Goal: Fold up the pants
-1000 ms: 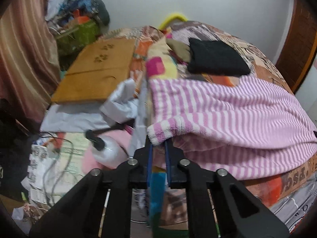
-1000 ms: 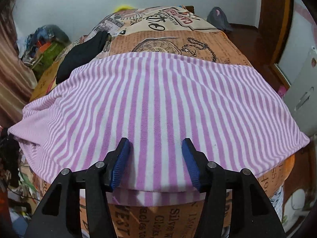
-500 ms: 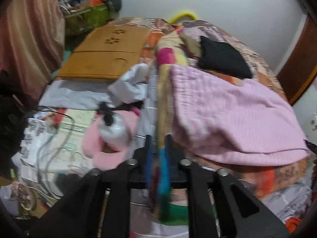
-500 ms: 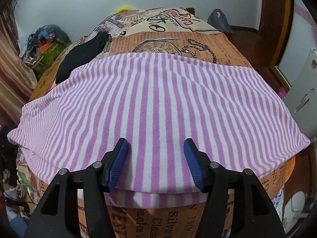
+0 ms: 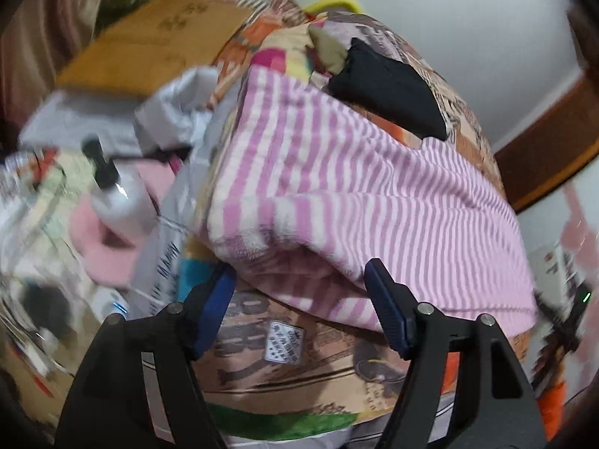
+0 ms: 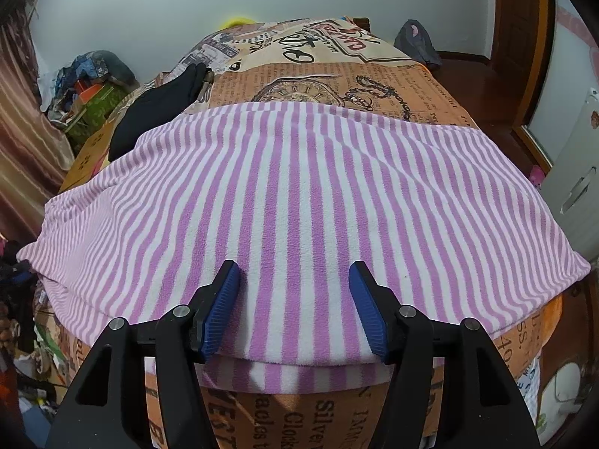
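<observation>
The pink-and-white striped fleece pants point(image 6: 299, 202) lie folded in layers across the near edge of the bed point(image 6: 337, 86). In the left wrist view the pants point(image 5: 355, 187) show their left end, with the folded edge just beyond my fingertips. My left gripper point(image 5: 299, 280) is open and empty, at the bed's left corner below that edge. My right gripper point(image 6: 294, 280) is open and empty, its blue pads resting over the pants' near edge, one at each side of a few stripes.
A folded black garment point(image 5: 385, 82) lies on the bed behind the pants, also in the right wrist view point(image 6: 157, 112). A wooden lap table point(image 5: 149, 45), a white pump bottle point(image 5: 119, 194) and floor clutter sit to the left. A wooden door point(image 6: 520, 37) stands to the right.
My left gripper was shut on the pants' cuff, let it go onto the folded stack, opened wide and swung right toward the pants' left end. My right gripper stayed open in place.
</observation>
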`<state>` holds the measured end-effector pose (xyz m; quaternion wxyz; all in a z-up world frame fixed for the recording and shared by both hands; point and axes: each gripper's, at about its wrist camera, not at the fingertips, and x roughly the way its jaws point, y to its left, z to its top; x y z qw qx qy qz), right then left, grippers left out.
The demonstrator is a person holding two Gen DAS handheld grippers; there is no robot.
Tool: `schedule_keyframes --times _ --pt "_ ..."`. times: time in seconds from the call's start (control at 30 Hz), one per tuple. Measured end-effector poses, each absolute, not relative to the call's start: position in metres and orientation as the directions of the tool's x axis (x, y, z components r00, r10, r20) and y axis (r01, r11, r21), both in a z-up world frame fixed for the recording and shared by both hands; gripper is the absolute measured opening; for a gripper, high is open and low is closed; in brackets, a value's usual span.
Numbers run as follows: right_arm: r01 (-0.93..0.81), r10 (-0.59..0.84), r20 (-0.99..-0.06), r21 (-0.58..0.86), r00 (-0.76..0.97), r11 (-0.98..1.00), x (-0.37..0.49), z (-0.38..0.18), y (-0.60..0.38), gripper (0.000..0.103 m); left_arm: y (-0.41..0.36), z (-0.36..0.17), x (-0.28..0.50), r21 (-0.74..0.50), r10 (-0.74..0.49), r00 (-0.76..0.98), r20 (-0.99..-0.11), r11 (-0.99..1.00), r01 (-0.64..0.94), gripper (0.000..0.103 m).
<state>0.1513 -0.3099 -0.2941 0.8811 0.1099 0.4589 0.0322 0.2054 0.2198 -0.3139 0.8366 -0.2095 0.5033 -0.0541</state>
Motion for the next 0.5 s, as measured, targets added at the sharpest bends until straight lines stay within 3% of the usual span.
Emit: schedule_keyframes --times 0.2,0.37,0.43,0.5 --pt "0.033 0.175 -0.797 0.237 0.579 0.971 0.152 -0.296 -0.312 0.061 0.233 -0.314 0.205 -0.526 -0.366 0.538 -0.759 0.832 -0.176 0.071" --pt "0.015 0.179 -0.795 0.230 0.580 0.973 0.153 -0.297 -0.313 0.062 0.244 -0.310 0.217 -0.546 -0.350 0.566 -0.746 0.808 -0.220 0.070" --pt "0.012 0.187 -0.792 0.238 0.582 0.971 0.152 -0.297 -0.314 0.062 0.240 -0.312 0.225 -0.511 -0.327 0.548 -0.770 0.830 -0.223 0.057" --pt "0.007 0.190 -0.789 0.239 0.584 0.971 0.151 -0.298 -0.315 0.063 0.231 -0.313 0.228 -0.466 -0.303 0.531 -0.791 0.861 -0.202 0.034"
